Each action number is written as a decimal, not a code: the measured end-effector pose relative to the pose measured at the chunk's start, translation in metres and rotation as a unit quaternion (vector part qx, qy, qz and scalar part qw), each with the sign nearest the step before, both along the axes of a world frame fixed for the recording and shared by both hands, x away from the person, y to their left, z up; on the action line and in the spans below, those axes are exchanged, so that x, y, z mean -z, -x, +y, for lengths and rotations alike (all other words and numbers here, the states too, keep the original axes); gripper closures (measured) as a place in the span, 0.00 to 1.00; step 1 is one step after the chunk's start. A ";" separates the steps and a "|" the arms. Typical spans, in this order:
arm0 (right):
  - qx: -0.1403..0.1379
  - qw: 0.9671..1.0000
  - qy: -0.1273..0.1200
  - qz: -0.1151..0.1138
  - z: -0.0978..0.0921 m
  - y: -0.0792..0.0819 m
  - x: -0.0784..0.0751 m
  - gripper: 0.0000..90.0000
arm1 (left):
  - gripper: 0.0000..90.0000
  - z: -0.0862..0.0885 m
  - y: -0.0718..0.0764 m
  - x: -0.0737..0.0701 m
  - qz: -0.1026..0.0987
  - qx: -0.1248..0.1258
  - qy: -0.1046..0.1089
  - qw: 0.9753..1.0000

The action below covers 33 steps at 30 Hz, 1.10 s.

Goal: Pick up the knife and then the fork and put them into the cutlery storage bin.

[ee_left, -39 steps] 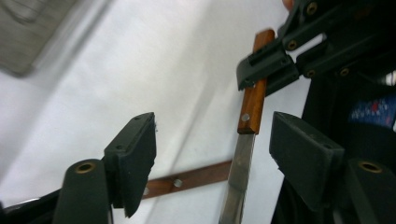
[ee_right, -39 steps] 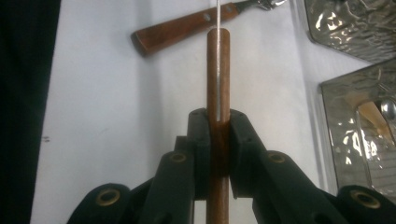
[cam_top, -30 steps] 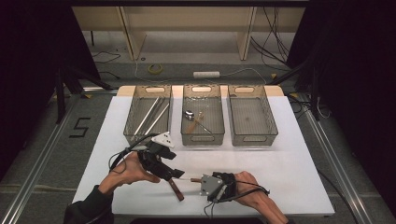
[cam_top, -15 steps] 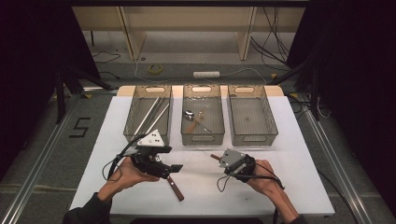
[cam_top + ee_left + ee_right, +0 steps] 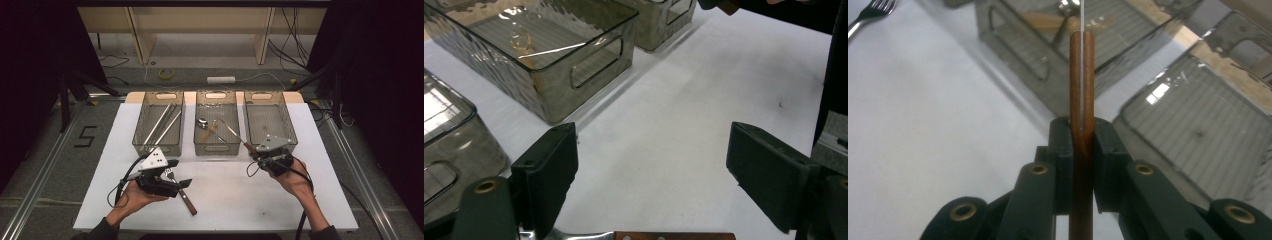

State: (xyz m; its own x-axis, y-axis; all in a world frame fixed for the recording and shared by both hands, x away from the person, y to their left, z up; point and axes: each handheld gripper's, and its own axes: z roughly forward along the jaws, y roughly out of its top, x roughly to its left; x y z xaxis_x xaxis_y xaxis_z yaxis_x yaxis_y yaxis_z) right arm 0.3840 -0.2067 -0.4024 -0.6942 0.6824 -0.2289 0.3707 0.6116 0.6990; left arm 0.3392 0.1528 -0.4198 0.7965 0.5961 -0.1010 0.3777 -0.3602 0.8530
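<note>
High view: a person at a white worktop (image 5: 300,150) works cutlery toward three smoky plastic bins.
Right claw (image 5: 260,152): clamped on the wooden handle of a knife (image 5: 232,132), seen edge-on between the jaws in the right gripper view (image 5: 1081,75).
Knife position: held aloft, its blade slanting up and left over the near wall of the middle bin (image 5: 216,147), where a spoon (image 5: 202,122) already lies.
Left claw (image 5: 182,182): jaws spread wide and gripping nothing, poised just above a fork (image 5: 182,192) lying on the worktop.
Doing it well: judging by the angle, the blade tip should clear the bin wall before release; lowering the handle so the knife lies flat along the bin would likely stop it tipping out.
Knife's look: slim steel blade, reddish-brown wooden scales with the metal tang showing as a pale line between them.
Fork's look: matching riveted wooden handle (image 5: 674,235).
</note>
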 end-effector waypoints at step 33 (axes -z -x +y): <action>0.216 0.969 -0.084 0.085 -0.033 -0.103 -0.006 0.90 | 0.21 0.006 0.010 0.012 -0.008 -0.014 -0.027 0.999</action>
